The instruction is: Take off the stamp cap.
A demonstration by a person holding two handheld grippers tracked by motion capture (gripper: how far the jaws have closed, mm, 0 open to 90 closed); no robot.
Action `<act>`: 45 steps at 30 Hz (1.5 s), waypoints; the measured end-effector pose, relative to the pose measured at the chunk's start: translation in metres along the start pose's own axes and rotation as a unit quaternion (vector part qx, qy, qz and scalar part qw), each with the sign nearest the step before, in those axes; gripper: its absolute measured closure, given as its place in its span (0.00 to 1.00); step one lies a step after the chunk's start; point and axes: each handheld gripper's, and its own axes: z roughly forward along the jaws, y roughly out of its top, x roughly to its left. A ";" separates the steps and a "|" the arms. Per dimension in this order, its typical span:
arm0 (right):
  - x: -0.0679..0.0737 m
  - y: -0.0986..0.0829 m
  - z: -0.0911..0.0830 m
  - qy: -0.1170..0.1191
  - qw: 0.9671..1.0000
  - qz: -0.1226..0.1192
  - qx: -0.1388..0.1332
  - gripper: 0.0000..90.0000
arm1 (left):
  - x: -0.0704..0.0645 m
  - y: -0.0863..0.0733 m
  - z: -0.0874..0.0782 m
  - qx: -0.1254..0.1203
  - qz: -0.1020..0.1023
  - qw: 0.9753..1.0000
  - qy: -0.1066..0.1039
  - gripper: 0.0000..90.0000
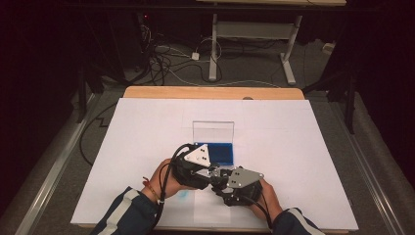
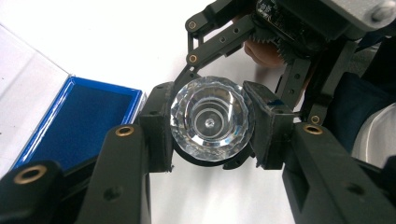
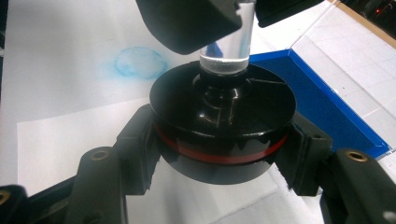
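1. Clear faceted crystal piece (image 2: 211, 122) sits clamped in the left gripper (image 2: 210, 126), held above the white surface (image 1: 293, 147).
2. Right gripper (image 3: 219, 135) is closed on the black round base (image 3: 222, 116), the crystal's stem meeting its centre.
3. Judged step: joining or separating them beside the blue case (image 1: 221, 152); next calls for steady, axial alignment.

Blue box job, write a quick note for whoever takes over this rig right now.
Left claw: shut on the clear faceted crystal knob.
Right claw: shut on the round black base with a red band.
The knob's clear stem meets the base's centre hub; whether it is seated cannot be told.
The open blue-lined box lies just beyond both claws on the white table sheet.
Probably left: finish the joint and put the piece away.
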 end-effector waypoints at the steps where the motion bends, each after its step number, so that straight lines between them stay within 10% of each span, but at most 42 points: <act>1: 0.000 0.000 0.000 0.000 1.000 0.000 0.000 0.43 | 0.000 0.000 0.000 0.000 0.003 1.000 0.001 0.60; 18: -0.002 0.002 -0.005 0.006 1.000 -0.004 -0.003 0.43 | 0.001 -0.001 -0.002 -0.019 -0.002 1.000 -0.011 0.61; 32: -0.005 -0.004 -0.004 -0.001 0.999 0.038 0.000 0.43 | 0.001 -0.002 -0.019 -0.058 -0.013 0.998 0.026 0.61; 45: -0.005 0.000 -0.013 -0.012 1.000 0.013 -0.002 0.42 | 0.008 -0.012 -0.031 -0.053 -0.018 0.997 0.048 0.61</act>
